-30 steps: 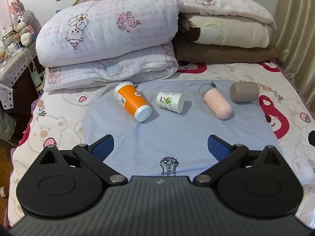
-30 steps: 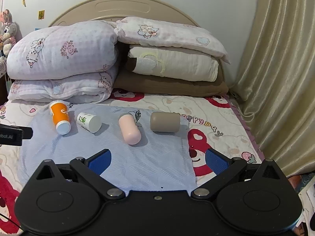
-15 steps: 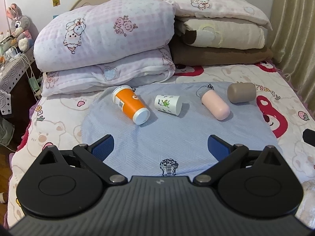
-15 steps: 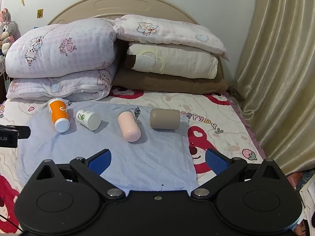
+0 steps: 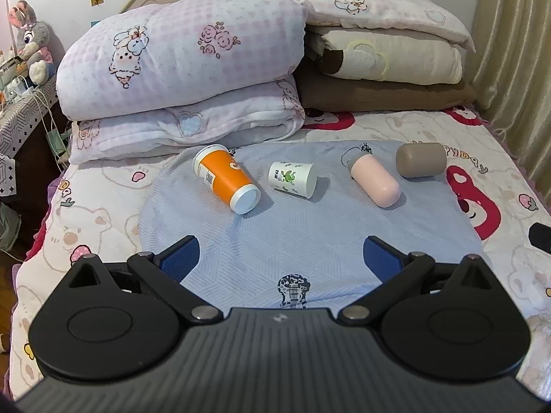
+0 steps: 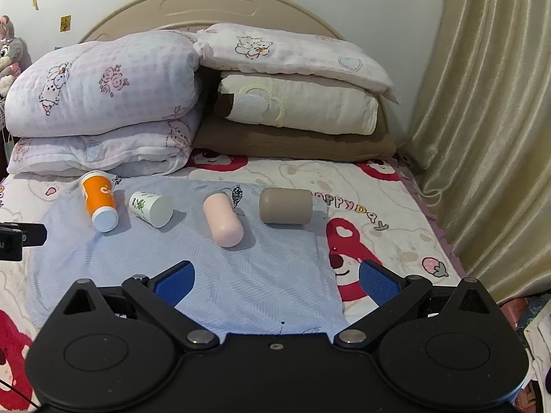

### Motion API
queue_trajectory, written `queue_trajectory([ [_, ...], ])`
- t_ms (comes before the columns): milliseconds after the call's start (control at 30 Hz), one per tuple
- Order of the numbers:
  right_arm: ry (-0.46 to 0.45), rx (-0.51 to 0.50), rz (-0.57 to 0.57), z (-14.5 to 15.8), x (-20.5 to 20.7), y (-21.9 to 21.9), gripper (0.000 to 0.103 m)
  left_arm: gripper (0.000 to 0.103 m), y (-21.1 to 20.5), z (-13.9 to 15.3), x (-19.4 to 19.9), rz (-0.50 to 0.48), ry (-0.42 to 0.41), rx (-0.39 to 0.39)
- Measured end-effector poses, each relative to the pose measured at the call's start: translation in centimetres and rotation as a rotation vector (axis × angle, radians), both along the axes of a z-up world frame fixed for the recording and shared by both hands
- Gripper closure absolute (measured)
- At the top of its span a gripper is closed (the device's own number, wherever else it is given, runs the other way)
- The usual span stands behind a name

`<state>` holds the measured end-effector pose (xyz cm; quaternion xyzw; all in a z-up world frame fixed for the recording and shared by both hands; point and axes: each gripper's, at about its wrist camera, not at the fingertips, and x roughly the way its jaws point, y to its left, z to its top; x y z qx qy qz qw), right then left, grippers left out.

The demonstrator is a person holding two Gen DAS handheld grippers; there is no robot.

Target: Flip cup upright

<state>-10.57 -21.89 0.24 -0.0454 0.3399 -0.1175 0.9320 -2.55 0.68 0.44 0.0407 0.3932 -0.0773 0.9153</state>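
- Left tongs [image 5: 280, 253]: spread wide, nothing between the blue pads [image 5: 180, 253], hanging over the near part of the blue cloth [image 5: 310, 234], apart from every cup.
- Right tongs [image 6: 275, 280]: also spread wide and holding nothing, over the cloth's near right edge; the right pad [image 6: 378, 284] sits over the bedsheet [image 6: 378, 206].
- Four cups lie on their sides in a row across the far half of the cloth, none upright.
- Orange cup [image 5: 225, 179] [image 6: 99, 199]: farthest left, white base toward the cameras, rim toward the pillows.
- White cup [image 5: 292, 179] [image 6: 150, 204]: small, green leaf print, just right of the orange cup and not touching it; its flat base points to the near right.
- Pink cup [image 5: 375, 182] [image 6: 223, 218]: right of the white cup, rounded end nearest the cameras.
- Brown cup [image 5: 420, 159] [image 6: 286, 205]: farthest right, lying crosswise at the cloth's far right corner, near the pink cup but apart from it.
- Folded quilts and pillows [image 5: 186, 65] [image 6: 103, 82] are stacked against the headboard [image 6: 206, 7] behind the cups.
- A curtain [image 6: 482, 120] hangs along the bed's right side.
- A plush rabbit [image 5: 32, 41] sits at far left in the left wrist view.
- A black part of the other tool shows at the edge of each view; which part, I cannot tell.
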Motion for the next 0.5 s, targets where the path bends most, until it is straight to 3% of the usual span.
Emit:
queue_trajectory([
  [500, -0.019, 0.038, -0.017, 0.24, -0.49, -0.47, 0.0, 0.0, 0.34, 0.32, -0.19, 0.0, -0.018, -0.014],
])
